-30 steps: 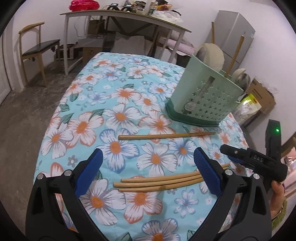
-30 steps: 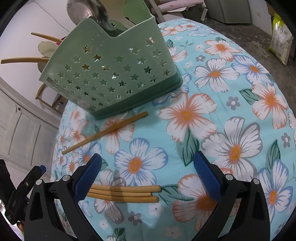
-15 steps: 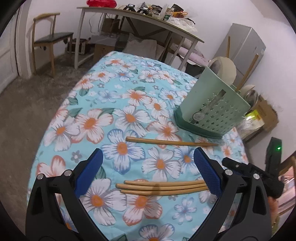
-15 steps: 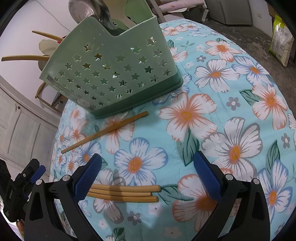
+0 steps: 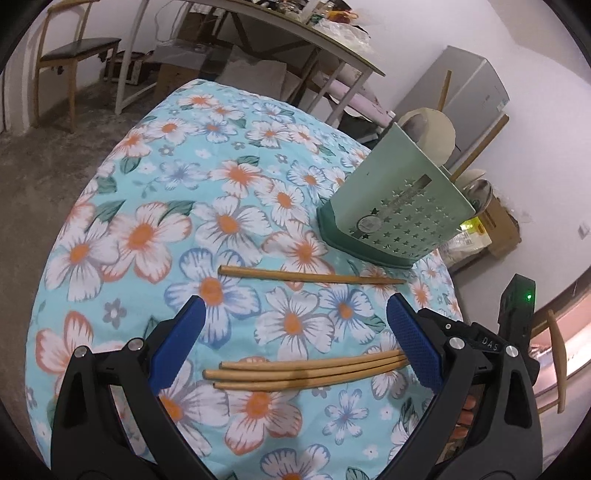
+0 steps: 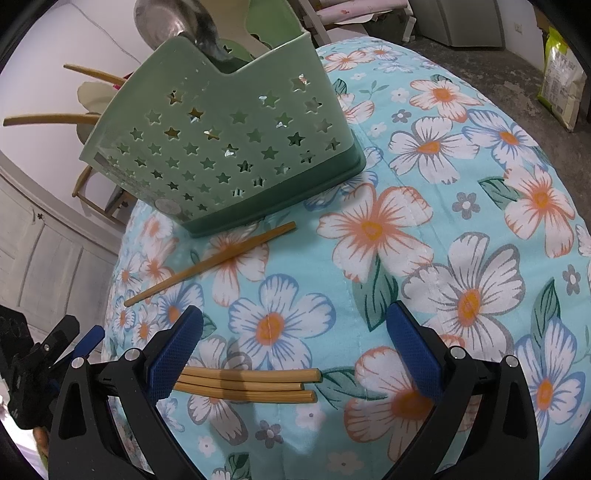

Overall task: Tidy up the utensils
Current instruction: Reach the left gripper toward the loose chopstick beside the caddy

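Chopsticks: three lie bunched (image 5: 306, 374) on your floral bench (image 5: 147, 206); one lies alone (image 5: 310, 276) beside the green holder (image 5: 397, 214).
Fingers: both your grippers gape wide, left (image 5: 295, 341), right (image 6: 295, 341).
Right view only: ladle (image 6: 177, 22) in holder.
Hidden: bunch tips, behind fingers.

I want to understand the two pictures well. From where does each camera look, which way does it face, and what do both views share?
Left wrist: sits on the open left claw, facing across the floral cloth; the right claw shows at right.
Right wrist: sits on the open right claw, facing the green holder; the left claw shows at left.
Shared: three bundled chopsticks, single chopstick, holder.
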`<state>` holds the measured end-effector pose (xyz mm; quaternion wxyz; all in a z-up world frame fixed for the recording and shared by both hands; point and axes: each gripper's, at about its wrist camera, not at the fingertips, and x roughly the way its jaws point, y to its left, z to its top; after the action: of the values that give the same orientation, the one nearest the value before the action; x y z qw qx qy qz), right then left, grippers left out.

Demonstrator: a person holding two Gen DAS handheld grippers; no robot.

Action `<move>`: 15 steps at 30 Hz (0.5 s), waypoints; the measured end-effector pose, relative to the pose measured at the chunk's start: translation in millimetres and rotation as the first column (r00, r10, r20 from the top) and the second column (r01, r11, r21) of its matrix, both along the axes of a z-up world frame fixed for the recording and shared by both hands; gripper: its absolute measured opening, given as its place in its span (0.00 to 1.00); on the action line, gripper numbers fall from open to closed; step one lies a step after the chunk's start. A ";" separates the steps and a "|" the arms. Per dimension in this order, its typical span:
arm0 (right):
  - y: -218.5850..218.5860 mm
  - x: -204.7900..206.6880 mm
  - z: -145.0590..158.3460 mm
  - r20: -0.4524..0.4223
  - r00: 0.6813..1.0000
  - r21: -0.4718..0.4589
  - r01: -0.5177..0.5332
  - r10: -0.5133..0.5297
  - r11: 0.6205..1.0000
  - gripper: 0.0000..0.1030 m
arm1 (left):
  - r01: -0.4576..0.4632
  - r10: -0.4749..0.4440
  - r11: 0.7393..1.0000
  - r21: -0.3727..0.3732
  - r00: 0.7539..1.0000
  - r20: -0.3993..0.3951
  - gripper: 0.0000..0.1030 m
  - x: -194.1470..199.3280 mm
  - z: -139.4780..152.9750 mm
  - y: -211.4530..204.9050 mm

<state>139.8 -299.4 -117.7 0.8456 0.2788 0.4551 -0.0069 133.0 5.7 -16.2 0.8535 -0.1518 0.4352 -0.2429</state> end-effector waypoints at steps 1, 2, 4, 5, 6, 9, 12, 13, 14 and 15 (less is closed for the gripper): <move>-1.4 -0.6 -0.1 0.003 1.000 0.006 0.001 -0.001 1.000 0.94 | 0.010 -0.010 1.000 0.008 1.000 0.009 0.92 1.2 1.5 -1.3; -3.3 -1.4 -0.3 0.006 1.000 0.015 0.001 -0.001 1.000 0.94 | 0.021 -0.022 1.000 0.019 1.000 0.018 0.92 2.5 3.2 -3.1; -5.5 -2.3 -0.3 0.008 1.000 0.027 -0.001 0.001 1.000 0.94 | 0.059 -0.061 0.997 0.053 0.997 0.039 0.92 6.7 8.1 -10.0; -6.8 -2.6 -0.1 0.009 1.000 0.031 -0.005 0.005 0.999 0.94 | 0.075 -0.079 0.994 0.075 0.996 0.050 0.92 8.8 10.7 -13.4; -7.9 -3.3 0.1 0.010 1.000 0.035 -0.010 0.010 0.999 0.94 | 0.088 -0.094 0.992 0.096 0.993 0.064 0.92 10.5 13.1 -16.8; -11.9 -5.0 0.7 0.015 1.000 0.048 -0.028 0.027 0.998 0.94 | 0.132 -0.155 0.974 0.183 0.981 0.119 0.92 15.2 20.0 -31.1; -21.4 -10.1 0.0 0.040 0.999 0.103 -0.032 0.028 0.994 0.94 | 0.171 -0.229 0.942 0.288 0.957 0.179 0.90 18.0 25.1 -50.7; -24.9 -11.6 -0.6 0.048 0.999 0.125 -0.029 0.023 0.992 0.94 | 0.185 -0.257 0.928 0.323 0.946 0.197 0.87 18.5 26.4 -58.3; -30.4 -13.8 -1.8 0.058 0.998 0.158 -0.026 0.017 0.987 0.94 | 0.202 -0.288 0.912 0.357 0.935 0.208 0.79 18.9 26.8 -66.0; -33.6 -14.7 -2.4 0.062 0.998 0.176 -0.026 0.015 0.984 0.94 | 0.217 -0.315 0.898 0.384 0.925 0.213 0.73 19.3 26.2 -72.9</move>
<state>125.1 -333.0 -120.1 0.8308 0.3483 0.4312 0.0507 152.3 -67.2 10.0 0.8762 0.0999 0.3683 -0.2943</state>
